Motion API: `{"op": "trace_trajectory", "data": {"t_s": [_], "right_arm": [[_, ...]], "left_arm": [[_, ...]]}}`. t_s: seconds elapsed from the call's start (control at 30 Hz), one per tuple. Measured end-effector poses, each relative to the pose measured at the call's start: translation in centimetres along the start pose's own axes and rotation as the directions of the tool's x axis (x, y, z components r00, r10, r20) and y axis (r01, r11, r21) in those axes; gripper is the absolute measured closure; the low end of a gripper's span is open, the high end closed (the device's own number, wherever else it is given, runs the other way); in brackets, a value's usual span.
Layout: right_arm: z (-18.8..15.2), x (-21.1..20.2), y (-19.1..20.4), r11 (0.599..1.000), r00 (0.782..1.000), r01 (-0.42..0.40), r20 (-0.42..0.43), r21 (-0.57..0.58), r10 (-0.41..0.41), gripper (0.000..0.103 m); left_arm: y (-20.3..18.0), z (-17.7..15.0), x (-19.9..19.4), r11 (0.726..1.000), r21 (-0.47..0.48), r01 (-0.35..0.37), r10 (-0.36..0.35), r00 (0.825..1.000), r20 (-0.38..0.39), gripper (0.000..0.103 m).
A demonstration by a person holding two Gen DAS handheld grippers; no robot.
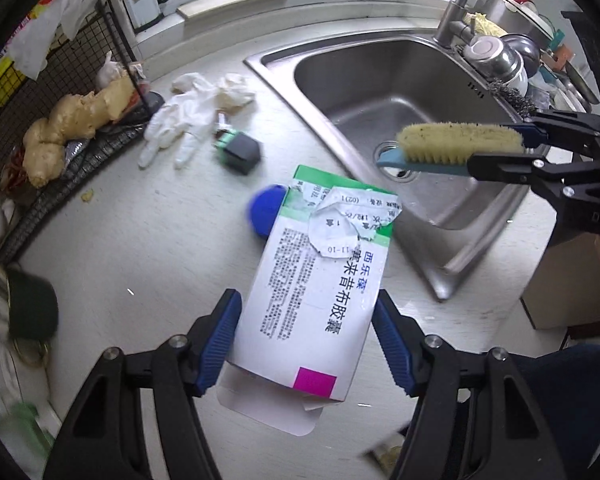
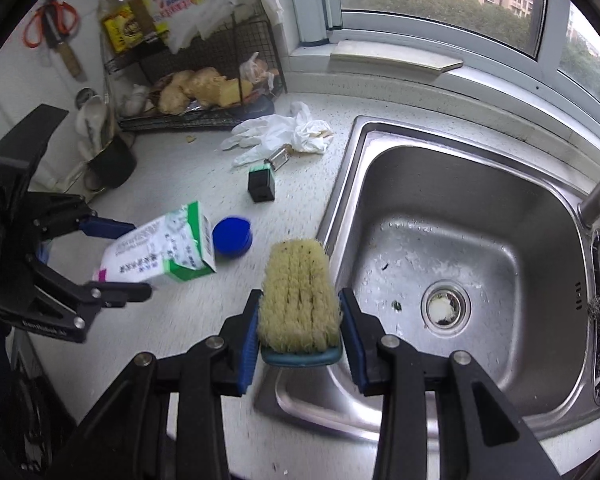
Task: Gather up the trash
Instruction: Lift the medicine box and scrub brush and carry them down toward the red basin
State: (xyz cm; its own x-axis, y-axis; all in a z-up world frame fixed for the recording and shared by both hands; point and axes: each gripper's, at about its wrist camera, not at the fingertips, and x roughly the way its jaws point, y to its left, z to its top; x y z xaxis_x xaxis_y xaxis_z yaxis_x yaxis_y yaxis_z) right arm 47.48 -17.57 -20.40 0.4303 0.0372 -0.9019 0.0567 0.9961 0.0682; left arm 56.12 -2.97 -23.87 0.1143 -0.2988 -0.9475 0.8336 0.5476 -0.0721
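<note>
Left to right across the worktop. Far left: black wire rack (image 2: 204,80) with ginger root (image 1: 72,120), not trash to judge by.

Next, left gripper (image 1: 306,336) pinches a white-and-green cardboard medicine box (image 1: 316,280), blue pads on its two long sides, torn label end pointing away from the hand. The right wrist view shows the box lifted off the speckled white counter (image 2: 204,312) and tilted. Box long axis runs along the gripper's pointing line.

Just past the box: round blue plastic cap (image 2: 232,237) lying flat on the counter, beside the box's far end. Likely the nearest loose trash, and it's closer to the left hand than the right.

Further back: small black-and-green block (image 2: 262,185), then crumpled white disposable glove (image 2: 276,132) with wadded paper, near the sink's left rim. Both well apart from either gripper.

Right gripper (image 2: 300,320) is clamped on a teal-backed scrub brush (image 2: 300,296), cream bristles up, pads on its sides, hanging over the left rim of the stainless steel sink (image 2: 540,216). Brush long axis points away from the hand.

Judgement: both hands full, so each needs to drop its load before going for cap or glove. No bin visible in either view.
</note>
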Motion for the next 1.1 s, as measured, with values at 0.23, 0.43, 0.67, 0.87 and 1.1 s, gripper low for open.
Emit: {"op": "trace_trajectory", "data": {"t_s": [0.23, 0.43, 0.67, 0.87, 1.1], "right_arm": [[-4.8, -5.0, -1.3, 0.997, 0.998, -0.038, 0.039, -0.07, 0.041, 0.068], [-9.3, -9.0, -3.4, 0.992, 0.993, -0.075, 0.087, -0.097, 0.083, 0.068], [-14.1, -10.9, -6.3, 0.981, 0.984, -0.126, 0.11, -0.144, 0.143, 0.07], [-18.3, -12.7, -7.6, 0.97, 0.982, -0.149, 0.085, -0.192, 0.168, 0.07], [-23.3, -12.4, -7.6, 0.961, 0.981, -0.188, 0.003, -0.2, 0.193, 0.07]], "left_arm": [[-8.3, -3.1, -2.3, 0.997, -0.072, -0.037, 0.038, 0.999, 0.012, 0.04], [-15.5, -4.5, -3.7, 0.982, -0.18, -0.052, 0.06, 0.997, 0.039, 0.058], [-21.0, -5.6, -2.4, 0.941, -0.318, -0.119, 0.133, 0.991, 0.022, 0.096], [-26.3, -8.2, -1.9, 0.916, -0.39, -0.098, 0.117, 0.993, 0.026, 0.096], [-29.7, -12.4, 0.9, 0.888, -0.453, -0.082, 0.072, 0.997, -0.039, 0.096]]}}
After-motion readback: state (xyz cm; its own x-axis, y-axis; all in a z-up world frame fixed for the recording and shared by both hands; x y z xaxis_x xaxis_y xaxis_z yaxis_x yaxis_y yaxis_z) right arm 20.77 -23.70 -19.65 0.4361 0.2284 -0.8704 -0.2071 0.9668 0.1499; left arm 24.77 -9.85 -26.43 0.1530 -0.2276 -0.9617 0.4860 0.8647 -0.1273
